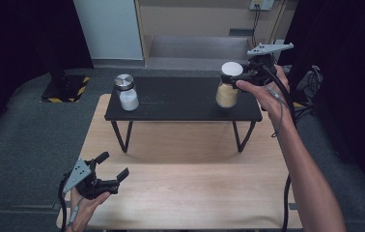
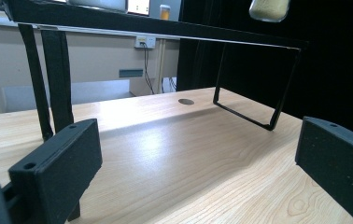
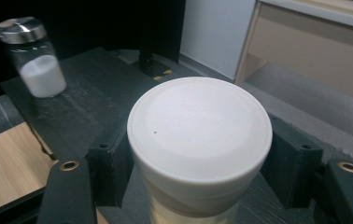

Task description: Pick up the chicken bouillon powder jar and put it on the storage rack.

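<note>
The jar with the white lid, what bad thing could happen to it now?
The right hand-held gripper grips the jar just below its lid, so the heavy powder-filled part hangs below and might slip out. It appears lifted near the black shelf's right end, so a drop could miss the shelf and hit the table or floor.

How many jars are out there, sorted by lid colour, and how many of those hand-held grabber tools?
Jar with white lid, tan contents, clamped in the right gripper: 1
Jar with silver lid, white contents, standing on the black shelf: 1
Grippers, counting the left gripper, open: 2
Total: 4
</note>
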